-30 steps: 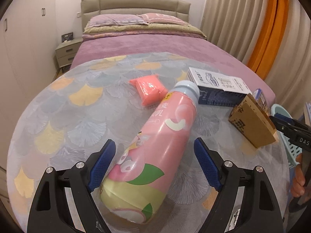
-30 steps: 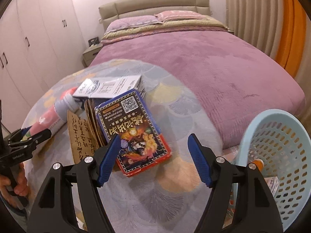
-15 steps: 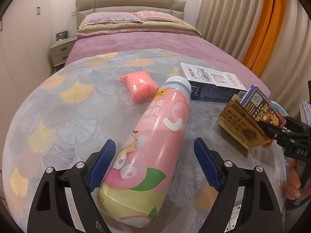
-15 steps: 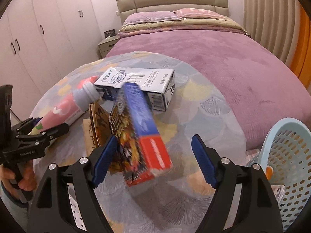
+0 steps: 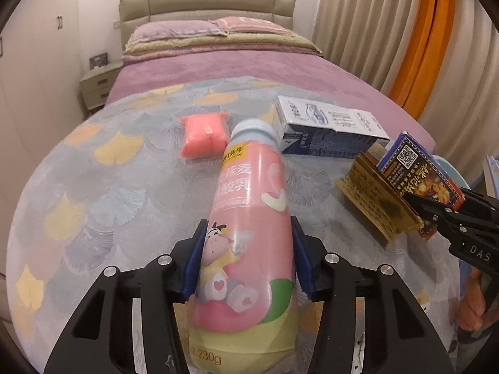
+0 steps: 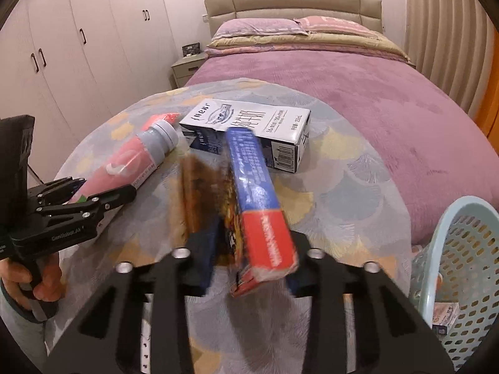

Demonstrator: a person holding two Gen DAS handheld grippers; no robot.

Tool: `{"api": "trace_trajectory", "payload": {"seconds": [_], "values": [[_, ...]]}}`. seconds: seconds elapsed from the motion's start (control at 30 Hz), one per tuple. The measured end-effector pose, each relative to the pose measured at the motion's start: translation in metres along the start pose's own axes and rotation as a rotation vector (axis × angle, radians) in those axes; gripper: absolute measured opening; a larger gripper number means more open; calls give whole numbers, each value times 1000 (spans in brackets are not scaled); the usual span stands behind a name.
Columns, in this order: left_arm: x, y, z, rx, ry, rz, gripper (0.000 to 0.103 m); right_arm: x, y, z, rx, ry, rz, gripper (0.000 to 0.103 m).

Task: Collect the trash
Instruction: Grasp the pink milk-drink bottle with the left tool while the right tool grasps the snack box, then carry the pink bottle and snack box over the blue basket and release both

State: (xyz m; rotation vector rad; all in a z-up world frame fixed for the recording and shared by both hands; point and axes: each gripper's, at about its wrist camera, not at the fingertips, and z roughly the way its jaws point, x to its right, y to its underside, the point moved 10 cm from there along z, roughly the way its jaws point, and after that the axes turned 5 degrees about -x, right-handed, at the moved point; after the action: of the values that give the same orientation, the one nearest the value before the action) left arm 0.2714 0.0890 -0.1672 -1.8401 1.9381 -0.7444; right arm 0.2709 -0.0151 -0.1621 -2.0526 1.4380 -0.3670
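Observation:
My left gripper (image 5: 248, 258) is shut on a pink yogurt bottle (image 5: 249, 218) that lies on the round table (image 5: 103, 193); the bottle also shows in the right wrist view (image 6: 131, 165). My right gripper (image 6: 254, 255) is shut on a blue and red snack box (image 6: 259, 205) together with a brown cardboard piece (image 6: 193, 199), tilted up above the table. The box (image 5: 418, 174) and cardboard (image 5: 374, 205) also show in the left wrist view. A blue-white milk carton (image 5: 327, 127) and a small pink packet (image 5: 204, 135) lie on the table.
A light blue perforated basket (image 6: 461, 268) stands at the table's right edge with some trash inside. A bed with a purple cover (image 6: 358, 87) lies beyond the table. White wardrobes (image 6: 78, 46) stand at the left, curtains (image 5: 389, 31) at the right.
My left gripper has closed on the pink bottle. My right gripper has closed on the snack box and cardboard and tipped them up off the table.

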Motion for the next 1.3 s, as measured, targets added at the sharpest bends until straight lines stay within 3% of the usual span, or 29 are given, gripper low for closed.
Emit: {"api": "trace_trajectory", "payload": {"seconds": [0.1, 0.47, 0.73, 1.07, 1.3], "values": [[4, 0, -13, 26, 10, -10, 47, -4, 2, -8, 16, -1, -5, 21], [27, -4, -64, 125, 69, -24, 47, 9, -2, -71, 135, -4, 50, 20], [78, -21, -95, 200, 132, 43, 47, 39, 4, -113, 195, 21, 112, 20], [121, -16, -91, 178, 170, 89, 47, 54, 25, -112, 148, -6, 166, 20], [141, -18, -94, 183, 203, 108, 47, 64, 34, -121, 164, -7, 187, 20]]}}
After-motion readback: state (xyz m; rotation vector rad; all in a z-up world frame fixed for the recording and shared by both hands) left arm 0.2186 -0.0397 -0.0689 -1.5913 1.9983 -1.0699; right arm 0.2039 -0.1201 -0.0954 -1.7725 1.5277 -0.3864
